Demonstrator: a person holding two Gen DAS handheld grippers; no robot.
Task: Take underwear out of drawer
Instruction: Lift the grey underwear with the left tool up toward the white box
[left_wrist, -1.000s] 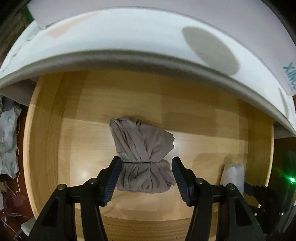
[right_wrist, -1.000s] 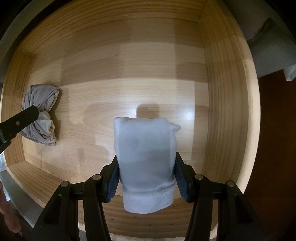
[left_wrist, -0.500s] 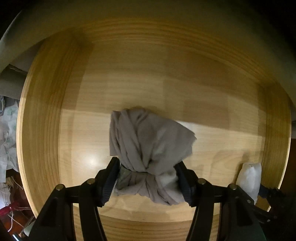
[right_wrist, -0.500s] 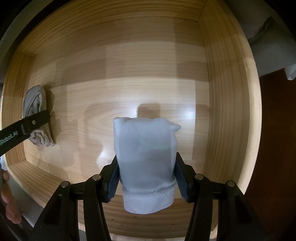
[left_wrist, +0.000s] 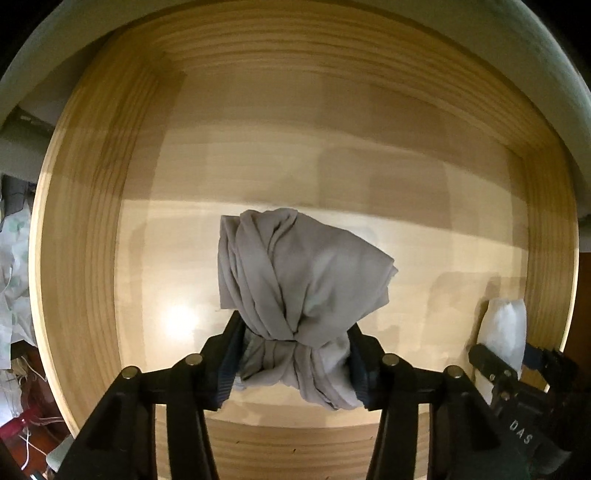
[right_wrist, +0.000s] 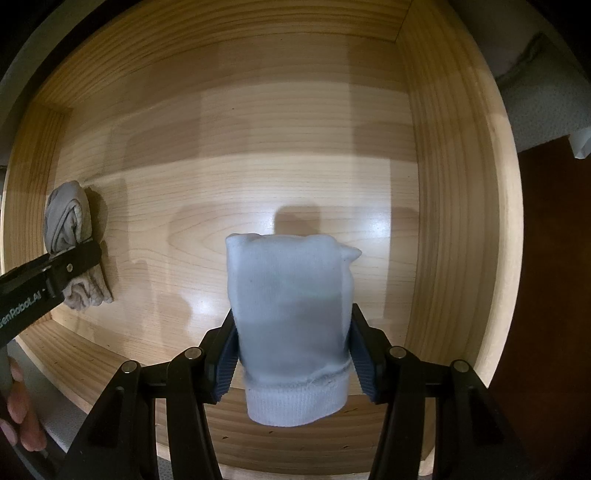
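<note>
Each camera sits just behind its own gripper and looks down, close in, at the floor of the wooden drawer (left_wrist: 332, 122). The left view faces the grey bundle (left_wrist: 299, 291) and catches the right gripper (left_wrist: 517, 363) at its lower right edge. The right view faces the white bundle (right_wrist: 291, 321) and catches the left gripper (right_wrist: 55, 273) at its left edge.

Underwear (left_wrist: 299, 280) left of sock (right_wrist: 291, 325)

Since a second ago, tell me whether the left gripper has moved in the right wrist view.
Yes. The left gripper, shut on the knotted grey cloth bundle, has come further in from the left edge, over the wooden drawer floor.
</note>
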